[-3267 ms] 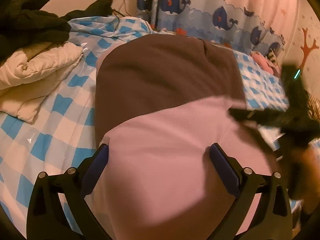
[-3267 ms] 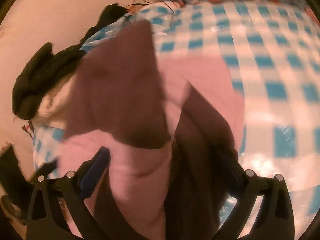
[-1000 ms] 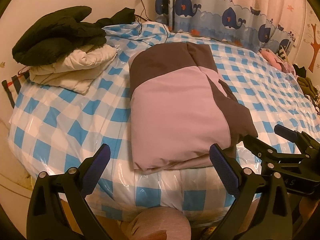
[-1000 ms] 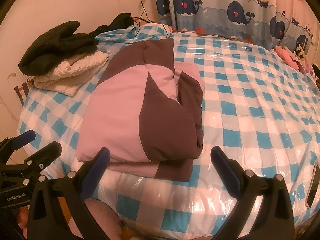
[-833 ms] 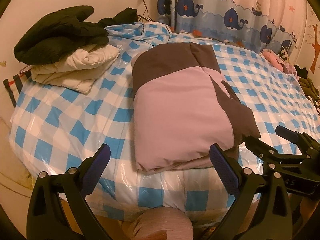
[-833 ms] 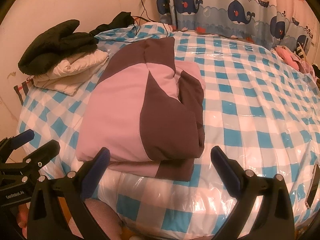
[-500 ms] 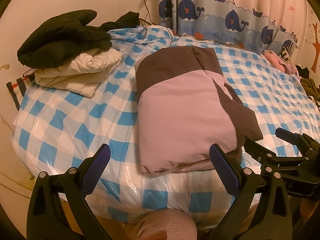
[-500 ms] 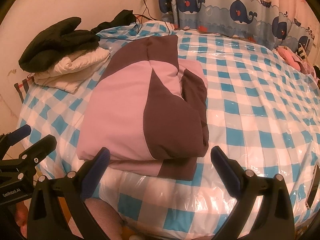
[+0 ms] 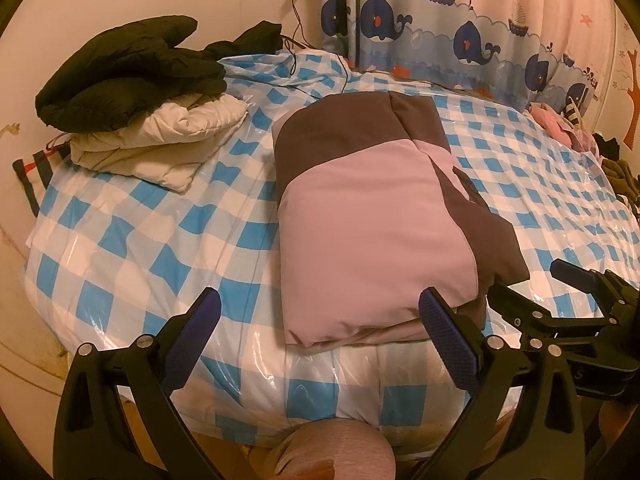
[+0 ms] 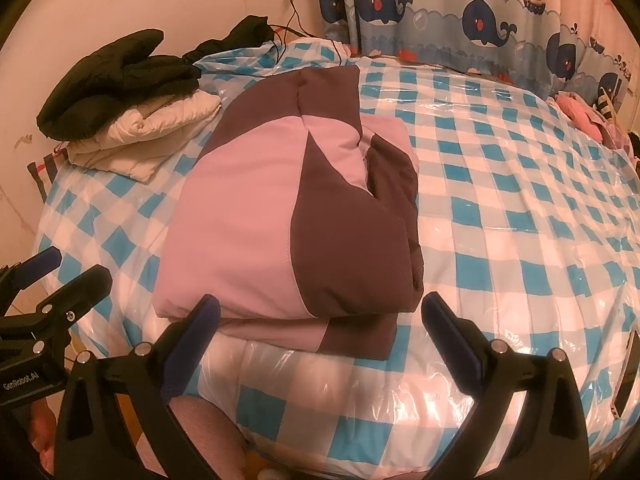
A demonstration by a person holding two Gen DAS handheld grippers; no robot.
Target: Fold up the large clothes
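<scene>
Both grippers have pulled back, left gripper (image 9: 318, 322) and right gripper (image 10: 320, 326) gaping empty. The padded pink-and-brown jacket (image 10: 288, 216) lies folded just ahead on the blue-checked bed (image 10: 520, 240). This fold looks finished.

"GenRobot.AI" is printed in white on the body of the left claw (image 10: 56, 276). On the right claw (image 9: 576, 300) a single "5" is legible

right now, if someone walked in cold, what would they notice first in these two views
A big pink and brown jacket lies folded into a thick block in the middle of the blue checked bed, near its front edge. Behind it on the left, a black coat sits on a folded cream quilted one, with a whale-print curtain at the back. Both grippers hover in front with jaws open, holding nothing.
</scene>
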